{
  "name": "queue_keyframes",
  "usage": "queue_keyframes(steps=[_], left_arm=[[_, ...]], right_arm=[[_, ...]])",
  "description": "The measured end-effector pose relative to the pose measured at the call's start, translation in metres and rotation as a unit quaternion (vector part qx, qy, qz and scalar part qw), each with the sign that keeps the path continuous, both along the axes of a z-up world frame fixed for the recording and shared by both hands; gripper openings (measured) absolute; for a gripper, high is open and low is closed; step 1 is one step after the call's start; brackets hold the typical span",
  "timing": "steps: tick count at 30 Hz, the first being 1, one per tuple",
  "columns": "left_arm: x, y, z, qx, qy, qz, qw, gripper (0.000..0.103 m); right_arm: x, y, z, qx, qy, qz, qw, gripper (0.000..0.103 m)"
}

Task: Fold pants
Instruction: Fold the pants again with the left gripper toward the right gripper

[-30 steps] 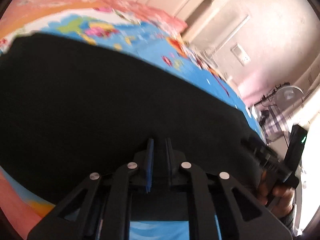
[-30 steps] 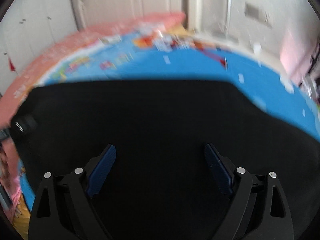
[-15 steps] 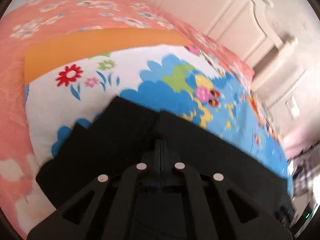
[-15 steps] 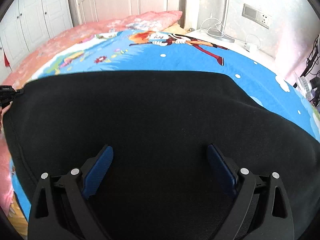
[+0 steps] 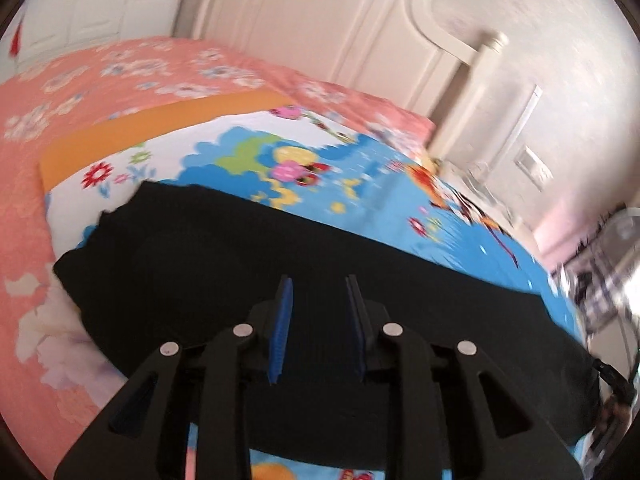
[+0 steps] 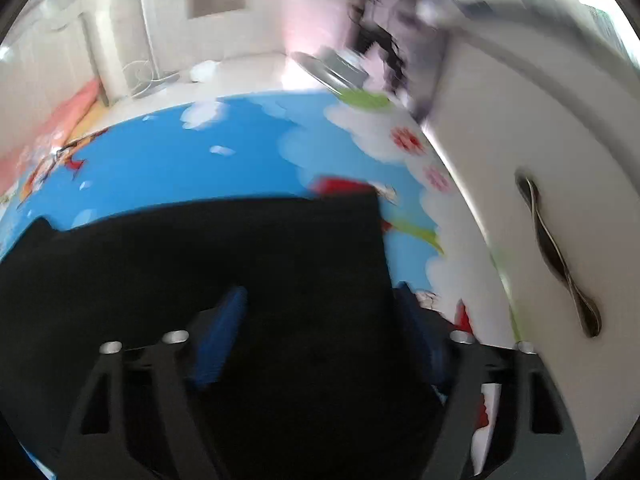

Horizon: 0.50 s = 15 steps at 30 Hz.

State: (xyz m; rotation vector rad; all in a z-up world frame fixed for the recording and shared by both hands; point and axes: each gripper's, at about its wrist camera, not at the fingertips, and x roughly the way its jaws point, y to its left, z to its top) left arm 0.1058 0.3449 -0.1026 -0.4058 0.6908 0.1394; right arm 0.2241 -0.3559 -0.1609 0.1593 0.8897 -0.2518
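A: Since the left gripper (image 5: pixel 320 300) was clamped tight on the cloth half a second ago and its blue pads are now standing apart with nothing between them, I am logging a release.

B: Agreeing. The black pants (image 5: pixel 280 272) are lying flat on the cartoon-print blanket (image 5: pixel 360 176), spread across the bed and no longer lifted at that end.

A: Is the right gripper (image 6: pixel 320 320) doing anything?

B: Its fingers are staying spread wide, gripping nothing. Its view is swinging toward the squared-off right-hand end of the pants, near the white cabinet (image 6: pixel 540 220); half a second ago it was facing mid-garment. Frames are blurring, so both tools are moving.

A: Reading: one fold is probably being finished, and the right tool seems to be heading for the next edge.
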Motion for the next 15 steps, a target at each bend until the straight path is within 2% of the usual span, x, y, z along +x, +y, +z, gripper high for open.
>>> queue_keyframes(steps=[1,2,5,9,12,13,15], left_arm=[[0.002,-0.007,0.002,0.005,-0.003,-0.01,0.9999,0.026],[0.004,-0.014,0.005,0.004,-0.007,-0.017,0.9998,0.026],[0.008,-0.028,0.008,-0.002,-0.014,-0.031,0.9994,0.026],[0.013,-0.044,0.003,0.002,-0.004,-0.042,0.9991,0.026],[0.015,-0.058,-0.005,0.026,0.002,-0.068,0.9973,0.027],[0.016,-0.056,-0.011,0.029,0.011,-0.063,0.9975,0.027],[0.022,-0.031,-0.036,0.002,0.046,-0.024,0.9986,0.026]], right_arm=[[-0.002,-0.007,-0.007,0.025,-0.004,0.01,1.0,0.08],[-0.005,-0.007,-0.01,0.024,-0.014,0.016,0.999,0.081],[-0.004,0.01,-0.009,-0.037,-0.019,0.005,0.999,0.083],[-0.007,0.01,-0.01,-0.043,-0.03,-0.004,0.999,0.085],[-0.008,0.01,-0.008,-0.051,-0.034,-0.004,0.998,0.087],[-0.008,0.011,-0.008,-0.057,-0.033,-0.007,0.998,0.088],[-0.008,0.011,-0.007,-0.061,-0.029,-0.011,0.998,0.09]])
